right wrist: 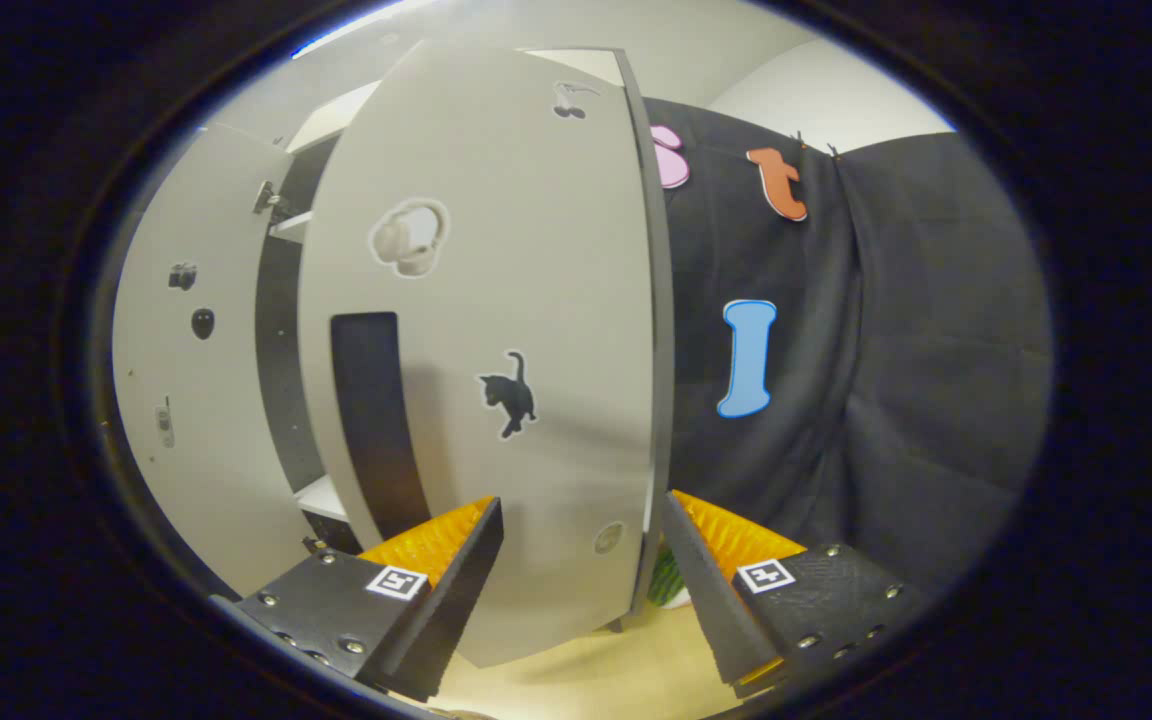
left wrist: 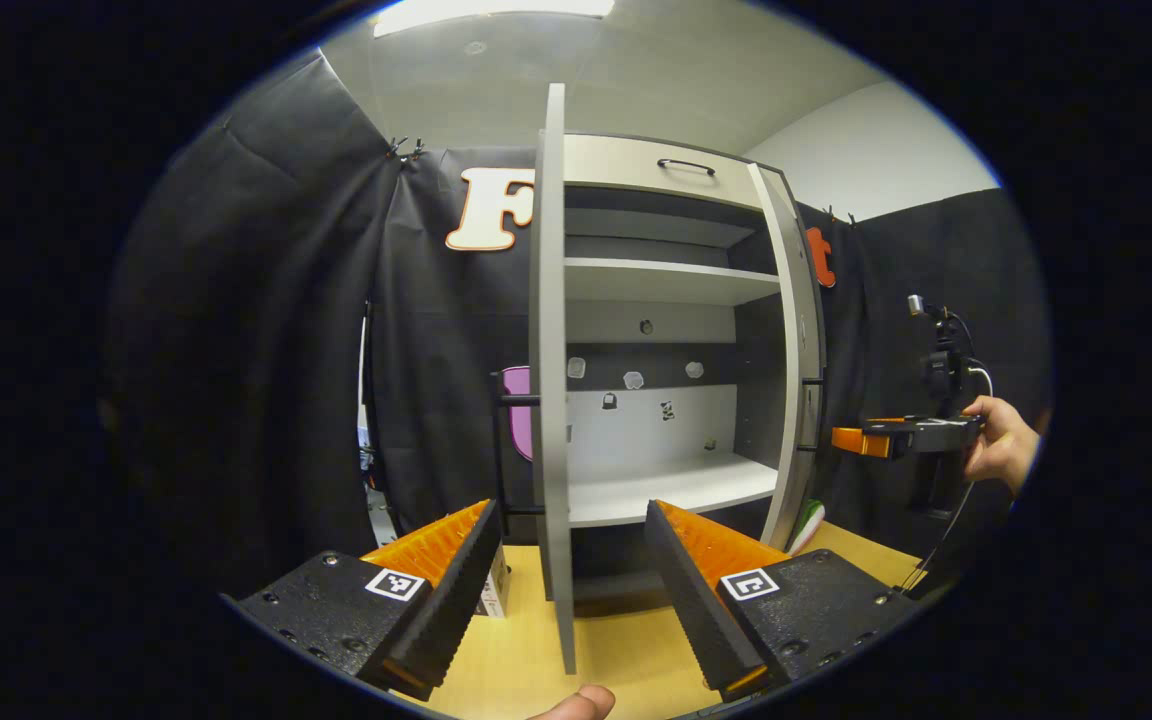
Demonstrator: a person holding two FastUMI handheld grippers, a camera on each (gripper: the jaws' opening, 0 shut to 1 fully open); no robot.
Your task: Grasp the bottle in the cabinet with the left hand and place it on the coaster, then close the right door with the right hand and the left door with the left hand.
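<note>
Two wedge-shaped fingers with ribbed inner faces on the left hand-held gripper (left wrist: 571, 570), seated in textured blocks with round screws and square coded tags. Same build on the right hand-held gripper (right wrist: 581, 575). Thin cable trailing beneath the far hand (left wrist: 1004, 440).

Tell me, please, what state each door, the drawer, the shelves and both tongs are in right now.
Left door: open, edge-on between the left tongs' fingers.
Right door: partly open, outer face toward the right tongs.
Top drawer: shut.
Cabinet shelves: bare where visible.
Left tongs: open, gripping nothing.
Right tongs: open, close to the right door's lower edge.
</note>
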